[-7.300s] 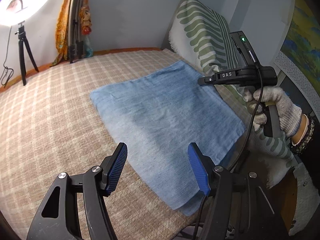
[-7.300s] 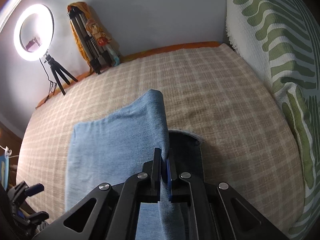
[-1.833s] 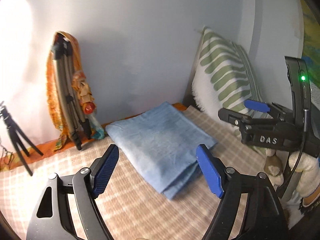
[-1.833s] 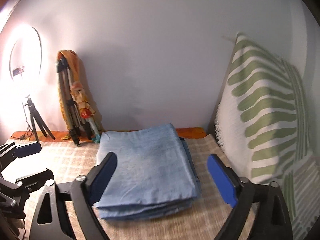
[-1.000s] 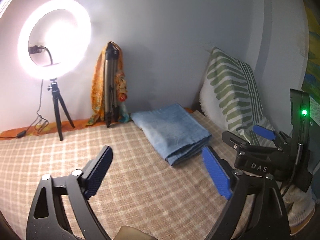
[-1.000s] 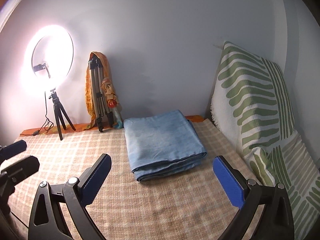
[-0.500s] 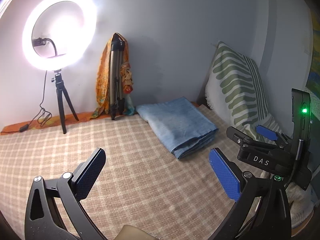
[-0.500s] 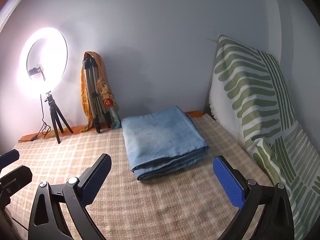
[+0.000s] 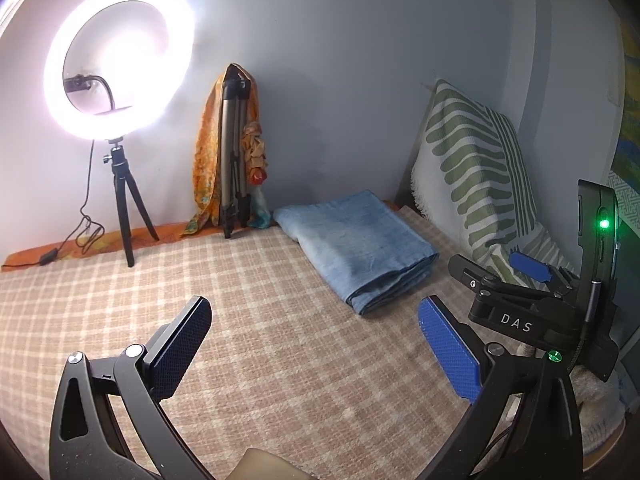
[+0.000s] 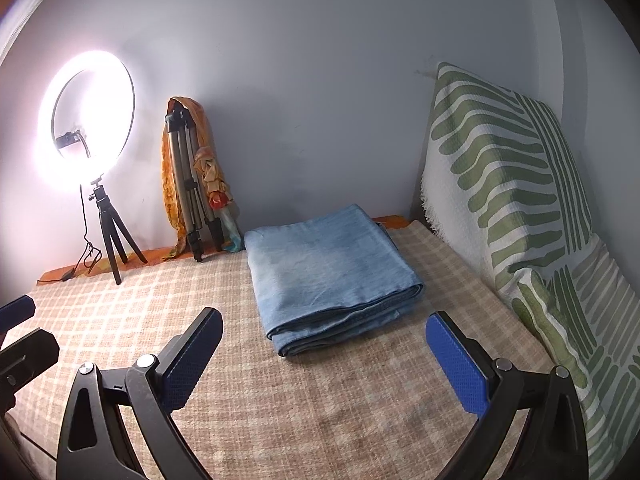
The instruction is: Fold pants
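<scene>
Checked bed [image 10: 320, 400], folded pants [image 10: 324, 272], probably denim

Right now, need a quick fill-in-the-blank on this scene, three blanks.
1. The pants lie ____ on the checked blanket.
2. Both grippers, left and right, are ____.
3. The ring light is switched ____.

Missing words: folded; open; on

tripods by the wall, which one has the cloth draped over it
The silver tripod, folded and leaning against the wall, wears the orange cloth. The black tripod stands open and carries the ring light.
</scene>
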A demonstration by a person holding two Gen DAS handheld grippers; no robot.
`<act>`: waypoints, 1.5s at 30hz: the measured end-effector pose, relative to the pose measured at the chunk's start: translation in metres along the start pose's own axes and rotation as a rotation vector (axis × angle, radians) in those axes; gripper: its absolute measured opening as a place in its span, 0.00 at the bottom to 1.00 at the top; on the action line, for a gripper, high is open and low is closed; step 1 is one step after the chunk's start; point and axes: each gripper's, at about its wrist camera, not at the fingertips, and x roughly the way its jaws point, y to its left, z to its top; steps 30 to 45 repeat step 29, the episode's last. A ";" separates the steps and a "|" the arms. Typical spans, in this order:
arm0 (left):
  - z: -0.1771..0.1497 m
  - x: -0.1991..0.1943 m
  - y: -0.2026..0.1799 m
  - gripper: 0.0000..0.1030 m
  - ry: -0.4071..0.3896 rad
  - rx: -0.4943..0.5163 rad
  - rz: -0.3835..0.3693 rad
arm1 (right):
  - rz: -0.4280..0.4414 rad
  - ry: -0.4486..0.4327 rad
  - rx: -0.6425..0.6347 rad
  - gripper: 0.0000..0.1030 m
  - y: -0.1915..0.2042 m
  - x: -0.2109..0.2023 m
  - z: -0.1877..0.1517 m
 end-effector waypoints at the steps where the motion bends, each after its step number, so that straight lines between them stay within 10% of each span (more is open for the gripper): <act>1: 0.000 0.000 0.001 1.00 0.001 -0.001 -0.002 | 0.000 0.000 0.000 1.00 0.000 0.001 0.000; 45: -0.001 0.007 0.006 1.00 0.007 0.003 -0.008 | 0.020 0.022 -0.015 1.00 0.005 0.003 -0.003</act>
